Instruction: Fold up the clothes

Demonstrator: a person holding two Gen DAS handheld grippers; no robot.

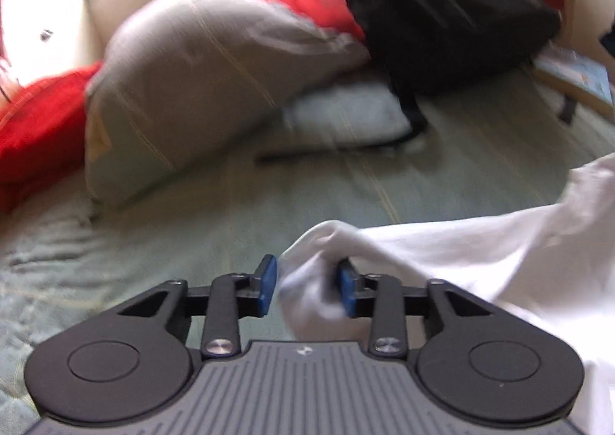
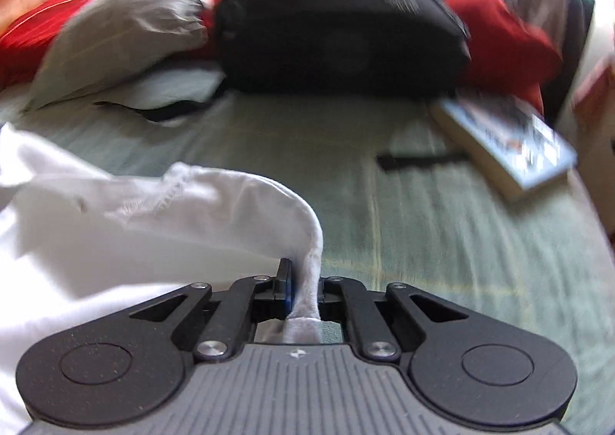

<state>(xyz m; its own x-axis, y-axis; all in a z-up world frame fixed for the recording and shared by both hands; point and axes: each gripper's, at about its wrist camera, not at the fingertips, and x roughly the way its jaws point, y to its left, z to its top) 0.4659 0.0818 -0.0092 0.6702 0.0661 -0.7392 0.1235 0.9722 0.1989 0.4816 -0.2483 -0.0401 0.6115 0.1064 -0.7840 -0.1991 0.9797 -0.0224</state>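
White cotton is what we are carrying: a shirt [image 1: 480, 262] stretched between our two tools above the green bed [image 1: 269, 196], short of the black bag [image 1: 442, 12] at the head of the bed. We are taking the bag as our landmark. The shirt is hanging on the near side of it, with open bedsheet lying between cloth and bag.

Our right tool [image 2: 305, 294] is pinching one corner of the shirt, its jaws pressed together on a rolled edge that runs straight down between them. Our left tool [image 1: 307, 291] is standing partly spread. The other corner is bunched between its blue pads [image 1: 348, 291]; the cloth is lying against the right pad, while a gap is showing at the left pad, so we are judging that grip as let go or nearly so.

What we are judging the next move to turn on is the held edge. It is running sideways from one tool to the other, roughly across the front of the bag. From the left tool the cloth is trailing off to the right; from the right tool it is spreading to the left. So the body of the shirt is sagging between and beneath us, nearer to us than the bag. Both views are blurred.

With the left corner loose, we are expecting the right tool to be the one controlling the edge.
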